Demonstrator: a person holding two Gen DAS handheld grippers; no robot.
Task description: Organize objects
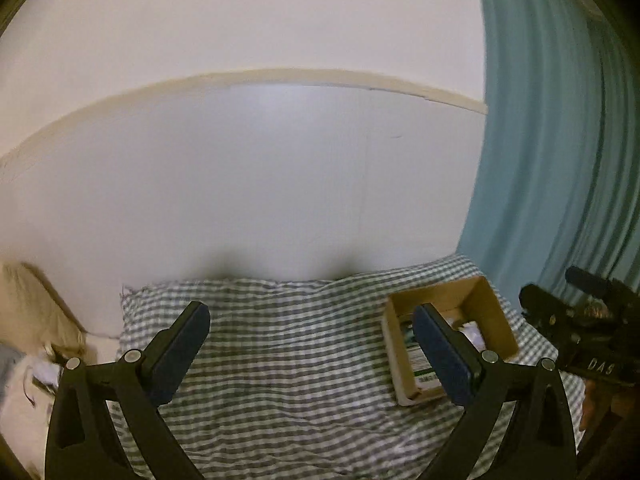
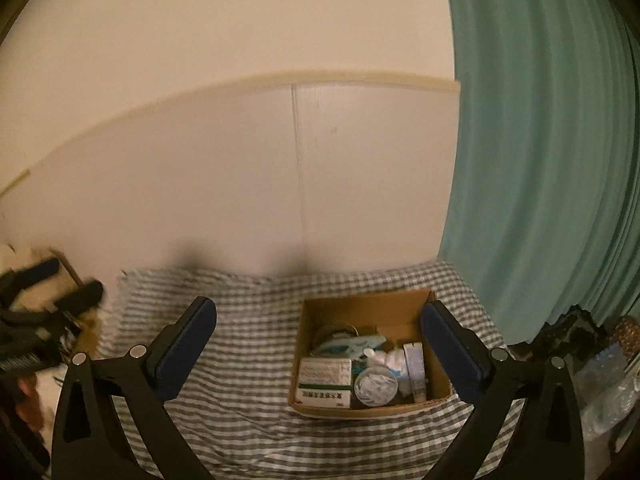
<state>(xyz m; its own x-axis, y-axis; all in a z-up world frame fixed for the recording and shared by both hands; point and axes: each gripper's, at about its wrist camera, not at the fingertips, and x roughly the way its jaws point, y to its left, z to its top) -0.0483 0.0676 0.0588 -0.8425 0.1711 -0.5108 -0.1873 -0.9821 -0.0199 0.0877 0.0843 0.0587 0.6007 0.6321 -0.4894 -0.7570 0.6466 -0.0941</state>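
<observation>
Both your tools gape wide and empty: left tool [image 1: 312, 316], right tool [image 2: 320, 312]. Your cardboard box [image 2: 320, 410] sits on the checked cloth [image 2: 240, 380], its packet labels too blurred to read; the right tool's finger hides one corner.

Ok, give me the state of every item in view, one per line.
Left claw: open, nothing between its fingers.
Right claw: open, empty.
Cardboard box: top open, upright on the cloth, filled with small items.
Checked cloth: spread flat, wrinkled.
Green curtain: hanging down, drawn.
</observation>
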